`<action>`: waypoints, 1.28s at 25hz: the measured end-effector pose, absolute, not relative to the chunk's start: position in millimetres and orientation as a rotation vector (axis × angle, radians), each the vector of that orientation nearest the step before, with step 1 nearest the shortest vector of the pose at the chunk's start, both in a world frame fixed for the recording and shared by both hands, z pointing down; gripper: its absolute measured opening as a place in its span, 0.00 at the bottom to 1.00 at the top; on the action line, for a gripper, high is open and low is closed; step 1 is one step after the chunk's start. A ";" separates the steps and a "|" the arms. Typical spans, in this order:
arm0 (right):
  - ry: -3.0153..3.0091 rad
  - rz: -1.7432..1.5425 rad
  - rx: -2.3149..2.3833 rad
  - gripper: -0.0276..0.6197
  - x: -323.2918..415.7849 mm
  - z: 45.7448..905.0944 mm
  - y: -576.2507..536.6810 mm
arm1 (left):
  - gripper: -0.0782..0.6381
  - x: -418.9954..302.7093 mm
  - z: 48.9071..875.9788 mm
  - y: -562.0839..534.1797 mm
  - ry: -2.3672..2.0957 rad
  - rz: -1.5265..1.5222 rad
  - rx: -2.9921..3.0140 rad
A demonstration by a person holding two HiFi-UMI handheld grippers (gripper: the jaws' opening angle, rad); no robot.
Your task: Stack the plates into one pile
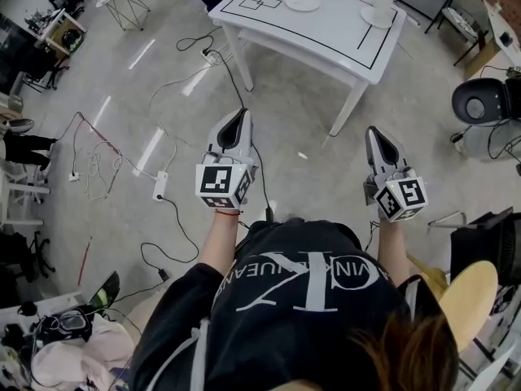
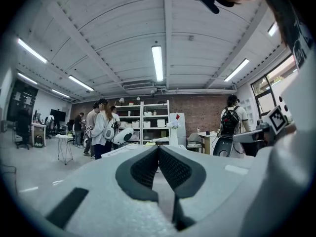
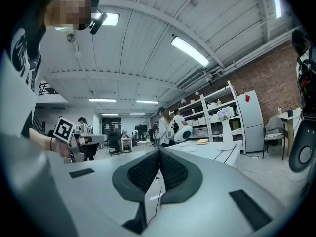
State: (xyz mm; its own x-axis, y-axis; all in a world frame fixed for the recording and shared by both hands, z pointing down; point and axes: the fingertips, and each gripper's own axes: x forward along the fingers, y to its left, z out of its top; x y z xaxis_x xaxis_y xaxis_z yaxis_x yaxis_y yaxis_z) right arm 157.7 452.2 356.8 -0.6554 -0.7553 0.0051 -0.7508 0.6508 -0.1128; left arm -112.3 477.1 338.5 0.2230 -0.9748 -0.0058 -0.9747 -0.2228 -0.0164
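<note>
Left gripper (image 1: 240, 114) and right gripper (image 1: 375, 132): both closed on nothing, well short of the white table (image 1: 342, 39).
Head view: round white plates (image 1: 303, 2) lie apart at the table's far end; the white lettering on the black shirt (image 1: 301, 275) is upside down and only partly legible. Left gripper view: jaws together. Right gripper view: jaws together, plates flat on the table ahead.

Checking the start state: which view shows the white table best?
The head view: it looks down on the white table, showing its top, legs and a plate. The right gripper view shows the top only edge-on; the left gripper view shows just a sliver.
</note>
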 end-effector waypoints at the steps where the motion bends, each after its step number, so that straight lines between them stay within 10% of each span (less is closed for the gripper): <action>1: 2.792 -0.175 -1.299 0.04 158.6 356.1 448.9 | 0.13 -115.3 339.8 474.9 1.955 -0.006 -2.449; 7: 2.755 -0.247 -1.358 0.16 163.2 369.1 444.1 | 0.30 -116.2 356.9 460.6 1.917 0.006 -2.550; 32: 2.800 -0.442 -1.319 0.23 274.4 397.0 270.5 | 0.30 33.3 379.1 287.4 1.864 -0.092 -2.735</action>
State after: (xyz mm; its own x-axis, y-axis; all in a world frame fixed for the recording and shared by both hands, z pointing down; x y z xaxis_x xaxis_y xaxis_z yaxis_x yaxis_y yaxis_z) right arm 274.4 270.5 397.0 -0.6439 -0.7577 0.1059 -0.7535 0.6040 -0.2598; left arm 33.3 287.4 379.1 0.3694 -0.9186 0.1407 -0.9280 -0.3566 0.1082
